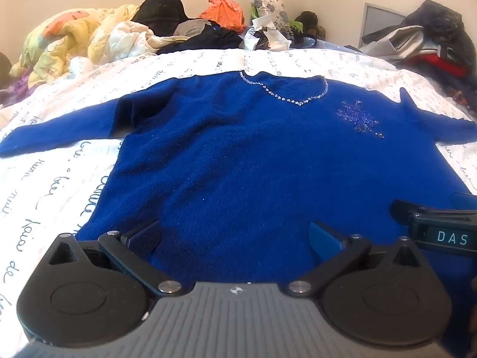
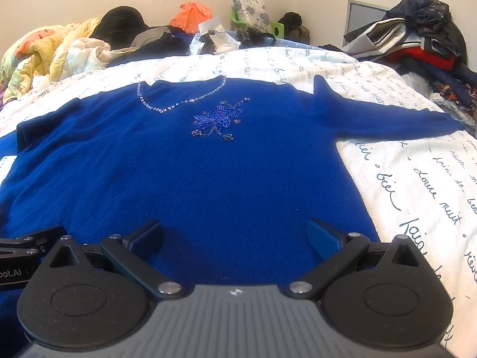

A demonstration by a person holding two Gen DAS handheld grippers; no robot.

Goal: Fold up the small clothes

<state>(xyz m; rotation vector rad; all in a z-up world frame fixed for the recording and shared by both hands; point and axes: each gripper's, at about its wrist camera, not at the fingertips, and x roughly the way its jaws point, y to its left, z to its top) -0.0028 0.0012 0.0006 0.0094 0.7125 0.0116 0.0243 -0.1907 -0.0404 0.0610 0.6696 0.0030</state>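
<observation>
A royal blue knit sweater point(image 1: 238, 155) lies flat, front up, on a white bedsheet with script print point(image 1: 44, 185). It has a sequin neckline and a beaded flower on the chest point(image 2: 219, 119). Both sleeves spread outward; the left sleeve is partly folded at the shoulder. My left gripper point(image 1: 235, 235) is open and empty above the sweater's lower hem. My right gripper point(image 2: 235, 234) is open and empty over the hem too, beside the left one, and shows at the right edge of the left wrist view point(image 1: 441, 229). The sweater fills the right wrist view point(image 2: 208, 173).
A yellow quilt point(image 1: 68, 38) is bunched at the far left. Piled clothes, an orange bag point(image 1: 223, 9) and a pillow lie along the bed's far side. A heap of dark and red clothes point(image 2: 423, 38) sits at the far right.
</observation>
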